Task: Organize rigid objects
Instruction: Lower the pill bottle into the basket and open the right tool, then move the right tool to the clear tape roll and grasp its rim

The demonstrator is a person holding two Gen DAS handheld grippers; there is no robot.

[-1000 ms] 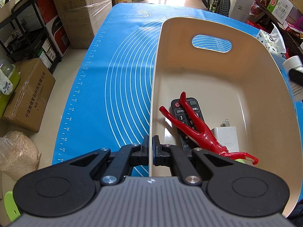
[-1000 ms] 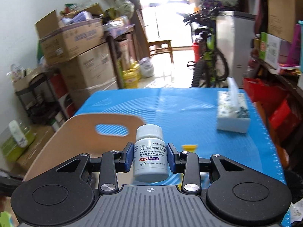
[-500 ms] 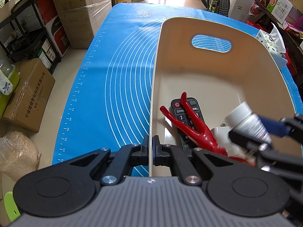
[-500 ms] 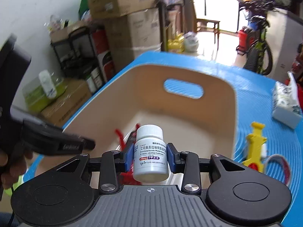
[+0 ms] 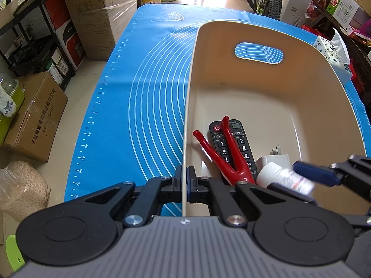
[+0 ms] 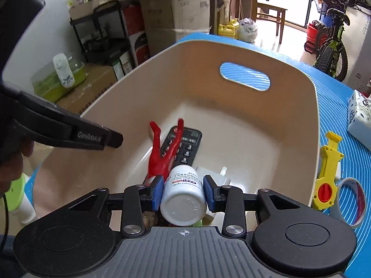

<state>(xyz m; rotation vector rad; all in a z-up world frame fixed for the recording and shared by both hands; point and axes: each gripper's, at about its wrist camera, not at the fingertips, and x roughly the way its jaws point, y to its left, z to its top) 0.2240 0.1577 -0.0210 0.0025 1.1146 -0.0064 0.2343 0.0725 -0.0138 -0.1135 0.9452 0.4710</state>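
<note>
My left gripper (image 5: 184,186) is clamped shut on the near left wall of the beige bin (image 5: 273,97), one finger outside and one inside, with the thin rim pinched between the pads. My right gripper (image 6: 183,191) reaches into the bin from the right side and holds a white pill bottle (image 6: 183,197) tipped forward, cap pointing away and its flat bottom facing the camera; the blue pads (image 6: 156,192) sit at both sides of it, though I cannot tell whether they are pressing or just touching. In the left camera the bottle (image 5: 284,178) is blurred, low in the near right part of the bin, just above a white charger plug (image 5: 276,158). On the bin floor lies a black remote (image 5: 234,143) with a red clamp (image 5: 228,155) across it, handles pointing far. Outside, on the blue mat (image 5: 148,92) to the right, lie a yellow toy (image 6: 328,171), a tape roll (image 6: 350,199) and a tissue pack (image 6: 360,118).
</note>
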